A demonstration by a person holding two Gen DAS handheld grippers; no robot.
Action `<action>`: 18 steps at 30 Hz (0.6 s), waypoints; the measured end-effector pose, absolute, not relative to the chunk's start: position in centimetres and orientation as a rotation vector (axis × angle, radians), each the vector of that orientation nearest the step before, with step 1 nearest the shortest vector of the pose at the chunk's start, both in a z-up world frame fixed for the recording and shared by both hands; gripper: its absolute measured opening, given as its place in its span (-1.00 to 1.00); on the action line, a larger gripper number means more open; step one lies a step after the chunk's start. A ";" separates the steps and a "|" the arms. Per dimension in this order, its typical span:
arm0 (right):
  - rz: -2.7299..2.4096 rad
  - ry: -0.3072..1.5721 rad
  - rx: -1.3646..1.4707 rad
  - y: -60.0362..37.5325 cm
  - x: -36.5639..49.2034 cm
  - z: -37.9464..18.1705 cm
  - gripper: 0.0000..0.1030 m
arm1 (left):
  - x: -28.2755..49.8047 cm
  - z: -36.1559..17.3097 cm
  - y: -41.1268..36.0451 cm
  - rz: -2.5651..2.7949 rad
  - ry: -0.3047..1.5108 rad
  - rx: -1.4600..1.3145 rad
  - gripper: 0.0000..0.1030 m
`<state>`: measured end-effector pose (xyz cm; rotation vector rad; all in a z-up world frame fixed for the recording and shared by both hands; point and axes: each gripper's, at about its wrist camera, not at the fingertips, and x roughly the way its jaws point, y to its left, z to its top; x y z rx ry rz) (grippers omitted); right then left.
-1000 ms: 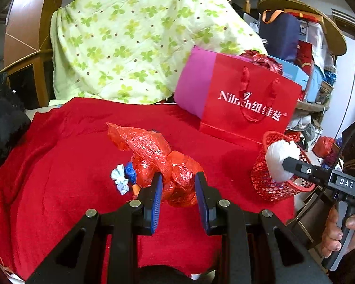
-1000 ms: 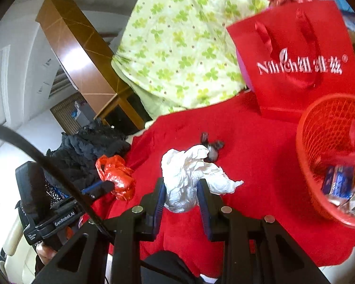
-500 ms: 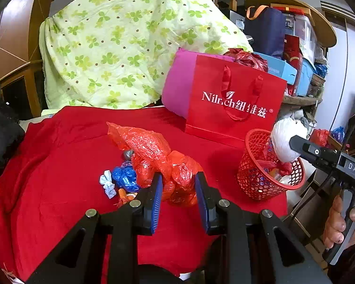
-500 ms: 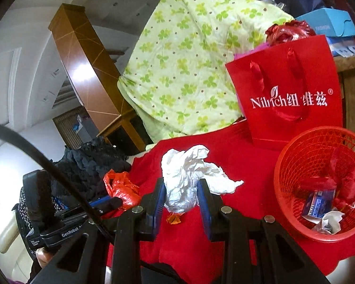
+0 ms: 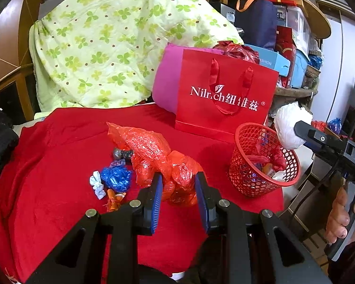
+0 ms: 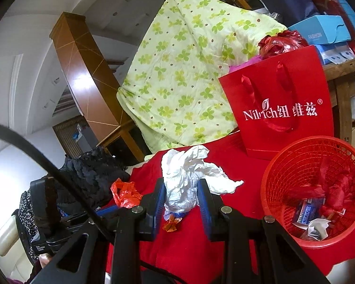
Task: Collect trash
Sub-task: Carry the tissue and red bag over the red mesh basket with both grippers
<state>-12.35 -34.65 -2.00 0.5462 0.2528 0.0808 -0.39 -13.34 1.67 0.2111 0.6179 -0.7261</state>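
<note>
My left gripper is shut on a crumpled red plastic bag, held above the red cloth. My right gripper is shut on a crumpled white tissue; it also shows in the left wrist view, held above the right rim of the red mesh basket. The basket holds several wrappers and red scraps. A blue wrapper, a white scrap, an orange wrapper and a dark candy piece lie on the cloth.
A red Nilrich paper bag stands behind the basket. A green clover blanket is draped at the back. Black fabric lies at the left. Cluttered shelves are at the right. The cloth's edge drops just past the basket.
The right gripper has carried the white tissue up and over toward the basket's right rim. The left gripper has lifted and pulled back a little with the red bag.
</note>
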 end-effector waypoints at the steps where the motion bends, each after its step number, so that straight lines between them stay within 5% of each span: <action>1: 0.077 0.250 0.547 -34.8 -12.5 -2.0 -0.43 | -0.4 1.7 -13.6 -0.729 0.619 0.213 -0.43; 18: 0.043 0.213 0.578 -37.4 -14.6 -2.3 -0.42 | -1.7 1.8 -17.4 -0.782 0.624 0.254 -0.42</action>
